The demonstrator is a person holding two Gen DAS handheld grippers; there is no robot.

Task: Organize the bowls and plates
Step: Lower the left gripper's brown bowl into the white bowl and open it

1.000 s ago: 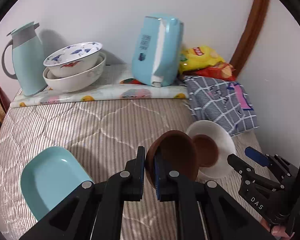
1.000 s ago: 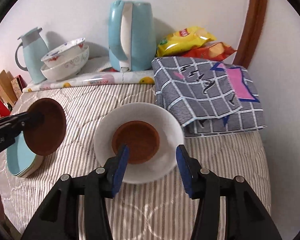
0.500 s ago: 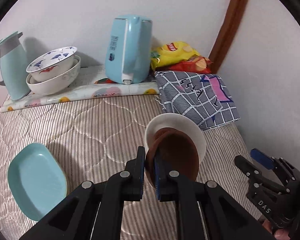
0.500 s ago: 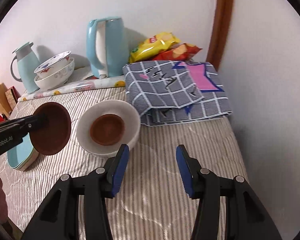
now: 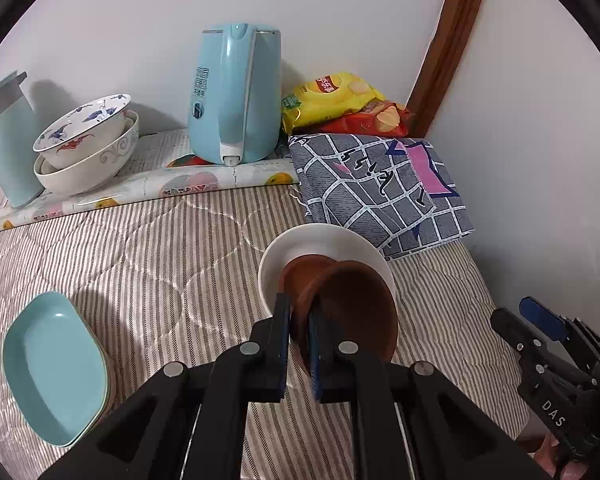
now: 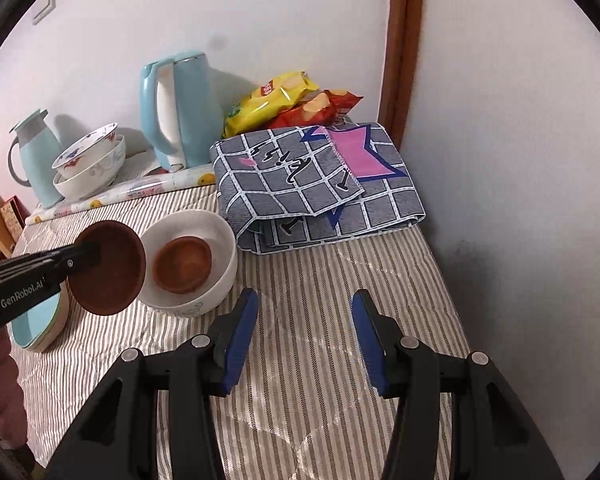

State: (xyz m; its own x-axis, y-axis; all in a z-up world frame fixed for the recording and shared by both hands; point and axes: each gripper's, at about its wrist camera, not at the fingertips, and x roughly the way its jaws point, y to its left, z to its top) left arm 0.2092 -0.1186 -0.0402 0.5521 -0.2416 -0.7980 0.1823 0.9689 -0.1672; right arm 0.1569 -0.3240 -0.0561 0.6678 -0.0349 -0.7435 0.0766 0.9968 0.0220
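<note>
Striped quilted bedspread (image 5: 160, 264), corner of a white-walled room; landmark: white bowl (image 6: 220, 236), mid-spread.

- Brown saucer (image 6: 182, 266): nested inside the white bowl, apparently the start of a stack.
- Brown plate (image 6: 110, 268): pinched by its rim in the left gripper (image 5: 299, 320), tilted on edge just left of the white bowl, apparently to slide onto the saucer.
- Right gripper (image 6: 304, 332): jaws apart, empty, in front of the white bowl, clear of the approach.
- Teal dishes (image 5: 54, 368): stacked well left of the white bowl.
- Patterned bowls (image 5: 86, 144): nested, far behind it.
</note>
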